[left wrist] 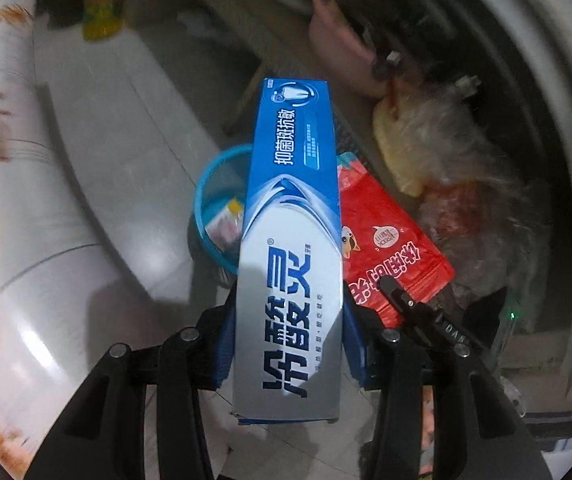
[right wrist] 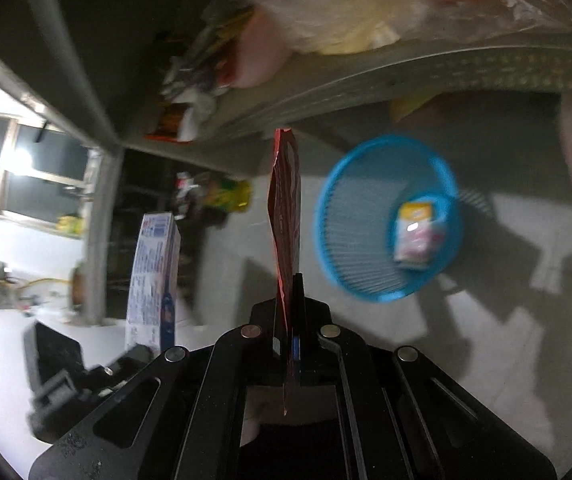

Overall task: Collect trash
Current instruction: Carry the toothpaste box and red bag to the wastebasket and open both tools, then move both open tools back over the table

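Two pieces of trash in hand, one per arm. Left tongs (left wrist: 286, 340) clamp a blue-and-silver toothpaste box (left wrist: 290, 240) across its width; its long axis runs toward 12 o'clock, along the fingers. Right tongs (right wrist: 288, 320) are pressed together on a red wrapper (right wrist: 286, 208), seen edge-on and also pointing to 12.

Blue basket (right wrist: 370, 216) sits on the floor with a small carton (right wrist: 416, 236) already inside. From the right tongs it lies at about 1 o'clock, near. In the left wrist view its rim (left wrist: 214, 176) shows at about 11 o'clock, partly hidden beneath the box. Judgement: both loads look close to the drop; which arm is nearer cannot be told.
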Action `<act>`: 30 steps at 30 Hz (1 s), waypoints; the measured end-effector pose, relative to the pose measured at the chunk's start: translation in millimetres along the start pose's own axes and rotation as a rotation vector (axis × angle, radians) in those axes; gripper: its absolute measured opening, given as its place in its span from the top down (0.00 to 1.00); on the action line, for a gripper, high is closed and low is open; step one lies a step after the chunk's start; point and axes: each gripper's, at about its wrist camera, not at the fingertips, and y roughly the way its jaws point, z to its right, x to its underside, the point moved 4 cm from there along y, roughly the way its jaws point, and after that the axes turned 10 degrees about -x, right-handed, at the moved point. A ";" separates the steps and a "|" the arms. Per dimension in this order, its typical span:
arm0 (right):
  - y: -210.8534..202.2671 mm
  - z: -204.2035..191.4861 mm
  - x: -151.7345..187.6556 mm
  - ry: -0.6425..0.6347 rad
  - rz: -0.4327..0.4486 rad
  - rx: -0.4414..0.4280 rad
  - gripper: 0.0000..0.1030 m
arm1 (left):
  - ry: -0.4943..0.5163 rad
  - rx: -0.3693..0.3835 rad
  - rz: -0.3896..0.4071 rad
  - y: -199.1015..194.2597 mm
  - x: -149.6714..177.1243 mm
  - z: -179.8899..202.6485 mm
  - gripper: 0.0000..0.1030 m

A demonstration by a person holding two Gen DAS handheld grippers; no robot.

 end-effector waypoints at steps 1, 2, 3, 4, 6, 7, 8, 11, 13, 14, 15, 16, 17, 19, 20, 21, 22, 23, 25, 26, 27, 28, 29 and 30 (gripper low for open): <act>6.7 4.0 -3.2 0.000 -0.001 0.020 0.99 | 0.001 -0.015 -0.030 14.9 -5.5 4.0 0.57; 13.2 10.1 -5.7 0.002 -0.003 0.039 0.99 | 0.005 -0.024 -0.051 26.7 -8.3 6.8 0.57; 18.6 16.0 -6.0 0.003 -0.006 0.055 0.99 | 0.008 -0.035 -0.071 37.6 -12.6 11.6 0.57; 28.3 21.6 -10.1 0.003 -0.010 0.073 0.99 | 0.014 -0.056 -0.089 50.3 -18.6 15.7 0.57; 43.3 27.9 -16.4 0.006 -0.012 0.095 0.99 | 0.040 -0.090 -0.105 70.2 -28.8 24.3 0.57; 50.2 31.8 -20.2 0.007 -0.010 0.104 0.99 | 0.049 -0.098 -0.109 77.7 -31.8 25.7 0.57; 54.5 36.2 -23.2 0.008 -0.007 0.109 0.99 | 0.056 -0.102 -0.110 85.5 -37.9 29.0 0.57; 79.7 57.2 -33.1 0.020 -0.026 0.148 0.75 | 0.087 -0.143 -0.109 110.9 -54.5 34.5 0.38; 89.2 80.6 -35.8 0.038 -0.018 0.211 0.50 | 0.078 -0.211 -0.080 120.5 -61.9 31.8 0.28; 88.5 91.7 -36.1 0.040 -0.011 0.251 0.50 | 0.070 -0.224 -0.082 122.8 -61.5 29.4 0.28; 88.7 102.6 -35.3 0.051 -0.012 0.298 0.50 | 0.063 -0.219 -0.089 123.8 -63.1 26.5 0.28; 85.5 107.3 -32.0 0.067 -0.012 0.300 0.50 | 0.051 -0.198 -0.101 123.0 -61.2 25.0 0.28; 81.5 111.5 -29.5 0.083 -0.008 0.290 0.50 | 0.043 -0.181 -0.101 119.4 -59.5 23.9 0.28; 72.0 116.4 -23.2 0.083 -0.006 0.292 0.50 | 0.054 -0.174 -0.073 108.5 -56.9 24.6 0.28; 66.9 117.0 -19.9 0.071 -0.008 0.303 0.50 | 0.063 -0.176 -0.059 102.9 -55.0 24.4 0.28; 59.9 117.4 -16.4 0.059 -0.009 0.312 0.50 | 0.069 -0.174 -0.044 96.8 -54.1 25.7 0.28; 53.5 116.7 -13.4 0.055 -0.008 0.313 0.49 | 0.072 -0.165 -0.028 87.6 -52.7 27.0 0.28; 49.7 114.9 -10.7 0.052 -0.007 0.314 0.49 | 0.073 -0.160 -0.019 80.0 -51.5 27.9 0.28; 43.6 110.5 -7.8 0.039 -0.004 0.314 0.48 | 0.073 -0.155 0.003 64.8 -48.1 31.4 0.28; 40.3 105.7 -7.5 0.025 -0.001 0.313 0.47 | 0.077 -0.151 0.018 54.8 -44.8 33.0 0.28; 33.0 99.3 -3.6 0.002 0.001 0.312 0.46 | 0.079 -0.149 0.029 47.1 -41.9 32.5 0.28; 30.6 90.3 -0.8 -0.015 0.001 0.313 0.45 | 0.085 -0.141 0.048 33.0 -36.2 32.7 0.28; 27.0 82.5 2.1 -0.038 -0.002 0.311 0.44 | 0.092 -0.132 0.063 22.5 -31.0 32.3 0.28; 23.0 74.8 6.6 -0.061 -0.007 0.305 0.42 | 0.097 -0.121 0.081 10.8 -24.9 31.9 0.28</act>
